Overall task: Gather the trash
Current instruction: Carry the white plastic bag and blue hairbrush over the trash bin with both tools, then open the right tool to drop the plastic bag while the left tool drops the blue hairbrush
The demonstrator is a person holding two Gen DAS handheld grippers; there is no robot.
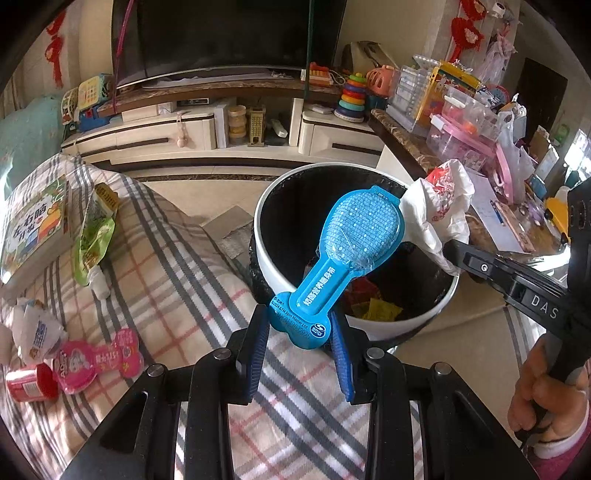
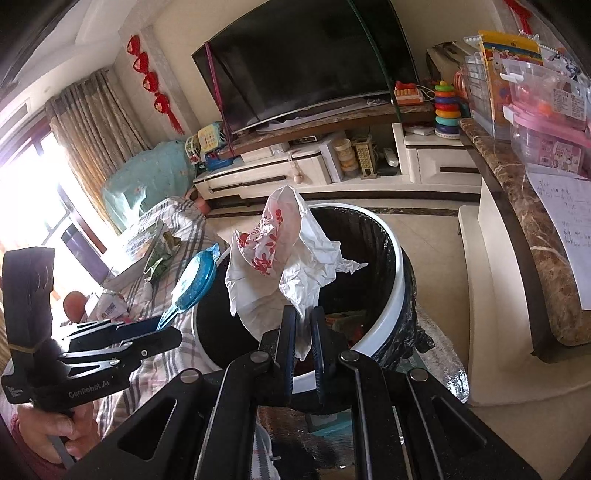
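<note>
The left tongs [image 1: 301,334] pinched the narrow end of a blue bone-shaped packet [image 1: 334,258], which slanted up and away over the near rim of the bin [image 1: 273,273]. The right tongs [image 2: 303,325] were pressed on a corner of a crumpled white wrapper with red print [image 2: 284,258], holding it over the bin's open mouth; in the left view that wrapper [image 1: 439,210] hung just right of the packet's wide end. The bin was white outside with a black liner, and red and yellow scraps [image 1: 373,304] lay at its bottom.

To the left of the bin lay a bed with a plaid cover [image 1: 166,266]. On it, well apart from the tongs, were a pink bone-shaped packet [image 1: 98,360], a red can [image 1: 31,382], a crumpled white paper [image 1: 37,328], a green pouch [image 1: 92,236] and a book [image 1: 33,229]. A hand [image 1: 543,391] gripped the handle of the right tool at near right. Far off stood a television [image 1: 221,33] on a cabinet, and on the right a table [image 1: 413,146] was crowded with toys and boxes.
</note>
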